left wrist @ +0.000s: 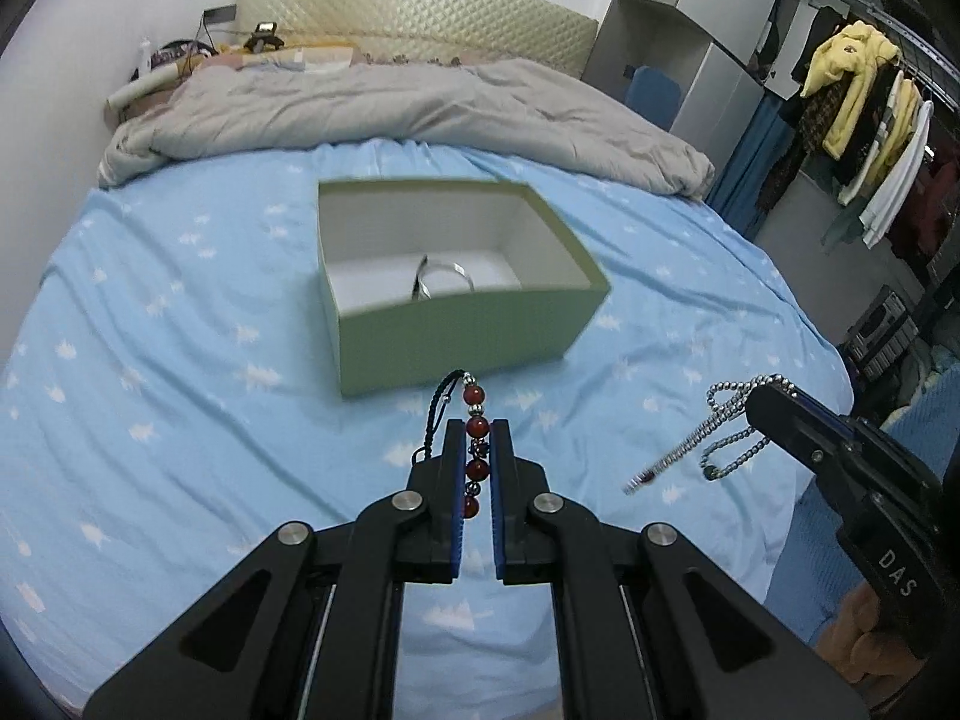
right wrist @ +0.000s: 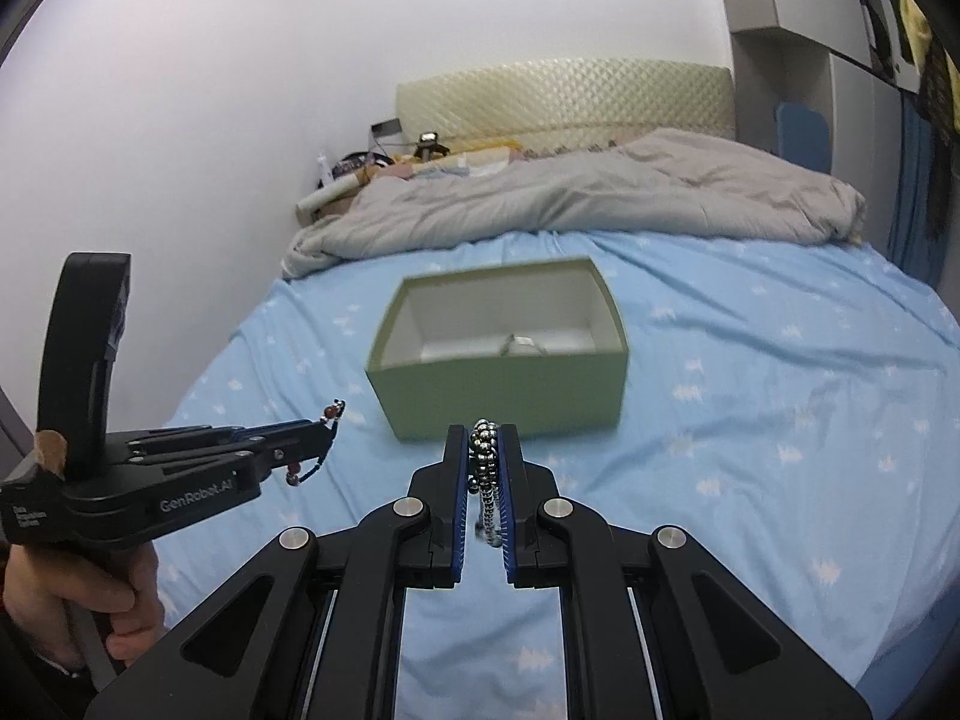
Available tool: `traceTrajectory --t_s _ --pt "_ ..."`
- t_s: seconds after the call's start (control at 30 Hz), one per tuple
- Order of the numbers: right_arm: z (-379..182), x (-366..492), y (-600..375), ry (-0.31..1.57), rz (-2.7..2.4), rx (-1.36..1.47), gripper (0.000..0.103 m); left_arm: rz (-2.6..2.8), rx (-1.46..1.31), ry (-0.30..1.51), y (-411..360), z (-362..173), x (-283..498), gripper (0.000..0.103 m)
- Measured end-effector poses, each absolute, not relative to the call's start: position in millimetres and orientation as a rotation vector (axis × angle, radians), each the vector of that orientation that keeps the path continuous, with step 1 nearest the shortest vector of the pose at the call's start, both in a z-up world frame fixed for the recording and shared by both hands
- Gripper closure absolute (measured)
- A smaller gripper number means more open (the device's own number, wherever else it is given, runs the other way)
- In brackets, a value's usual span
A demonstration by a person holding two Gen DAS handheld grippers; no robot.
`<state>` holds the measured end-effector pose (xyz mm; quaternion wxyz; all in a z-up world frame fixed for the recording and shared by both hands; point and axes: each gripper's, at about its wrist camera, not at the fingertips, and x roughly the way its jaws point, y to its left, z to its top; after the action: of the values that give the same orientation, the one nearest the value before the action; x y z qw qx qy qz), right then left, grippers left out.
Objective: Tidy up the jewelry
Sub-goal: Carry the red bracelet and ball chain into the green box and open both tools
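An open green box (left wrist: 462, 333) (right wrist: 498, 387) with a white lining stands on the blue bed sheet. A silver bangle (left wrist: 445, 277) (right wrist: 521, 345) lies inside it. My left gripper (left wrist: 478, 429) (right wrist: 329, 420) is shut on a red bead bracelet (left wrist: 476, 414) (right wrist: 332, 411) with a black cord, held above the sheet just in front of the box. My right gripper (right wrist: 485, 435) (left wrist: 757, 397) is shut on a silver bead necklace (right wrist: 486, 468) (left wrist: 717, 435), whose loops hang below the fingers, to the right of the box.
A grey duvet (left wrist: 384, 114) is bunched across the far half of the bed before a cream headboard (left wrist: 414, 12). Clutter lies at the far left by the wall. Clothes (left wrist: 864, 114) hang on a rack at the right.
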<state>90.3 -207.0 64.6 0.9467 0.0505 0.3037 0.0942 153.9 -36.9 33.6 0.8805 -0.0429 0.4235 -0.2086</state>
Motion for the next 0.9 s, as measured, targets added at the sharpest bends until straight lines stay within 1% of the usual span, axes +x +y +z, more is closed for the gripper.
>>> traceTrajectory --t_s 0.27,0.43,0.6,0.73,0.9 --pt "107.4 145.5 -201.3 0.582 0.263 0.113 0.096 -0.433 -0.12 0.852 -34.0 68.9 202.2 0.097" --pt "118.2 193.5 -199.4 0.597 0.271 0.111 0.096 -0.401 -0.113 0.855 -35.1 73.7 242.8 0.097" --pt "101.4 237.8 -200.6 0.662 0.264 0.114 0.096 -0.373 -0.136 0.895 -35.9 57.8 280.8 0.097" --pt "72.8 273.1 -208.7 0.737 0.233 0.113 0.096 -0.365 -0.143 0.933 -40.0 43.6 303.2 0.096" --pt "44.0 296.4 -221.9 0.816 0.212 0.114 0.095 -0.352 -0.128 0.981 -46.8 27.4 322.2 0.096"
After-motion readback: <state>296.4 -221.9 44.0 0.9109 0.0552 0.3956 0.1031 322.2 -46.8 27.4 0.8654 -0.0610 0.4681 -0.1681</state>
